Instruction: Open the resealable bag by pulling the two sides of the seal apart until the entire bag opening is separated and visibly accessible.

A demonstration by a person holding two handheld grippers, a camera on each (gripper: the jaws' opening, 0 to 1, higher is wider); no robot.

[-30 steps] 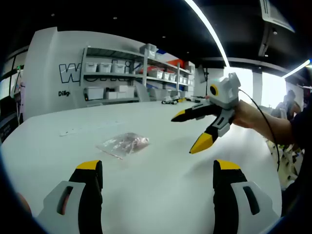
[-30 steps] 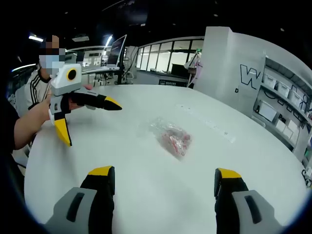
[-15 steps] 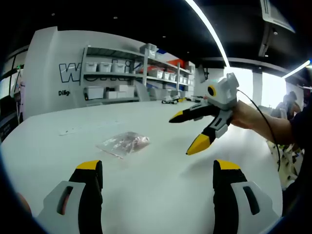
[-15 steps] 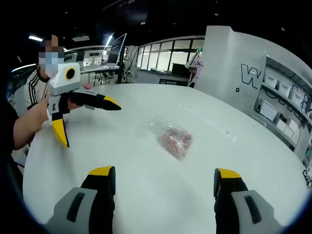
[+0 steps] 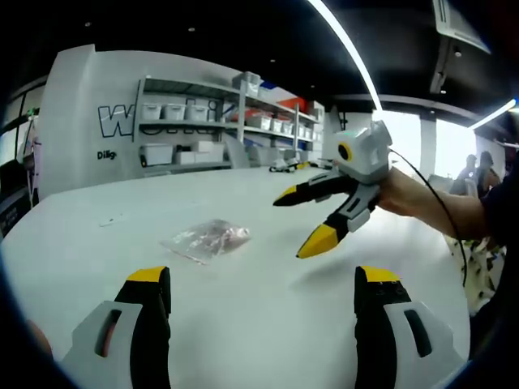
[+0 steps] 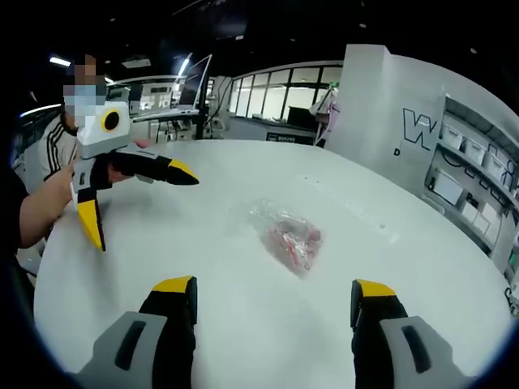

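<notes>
The resealable bag (image 5: 206, 239) lies flat on the white bench (image 5: 259, 324), ahead of the left tool (image 5: 259, 284) and a little to the left of its left jaw. It is a small clear plastic pouch, crinkled and catching the light, with pinkish-red contents showing through the film. Its edges lie flat on the bench top and the seal cannot be made out from here. In the right gripper view the same bag (image 6: 288, 239) sits ahead of the right tool (image 6: 274, 296), roughly in line with the gap between the two jaws, and the reddish contents gather toward its middle.

Both tools are released. The left tool's yellow-tipped jaws stand wide apart with nothing between them, well short of the bag. The right tool's jaws are likewise spread wide and hold nothing.

In the left gripper view the right tool (image 5: 304, 219) comes in from the right, held by a hand (image 5: 401, 194), its two yellow tips splayed and hanging above the bench to the right of the bag, apart from it. In the right gripper view the left tool (image 6: 134, 203) comes in from the left, held by a person, its tips also splayed, well to the left of the bag.

Shelves (image 5: 203, 130) with white bins stand beyond the bench.
</notes>
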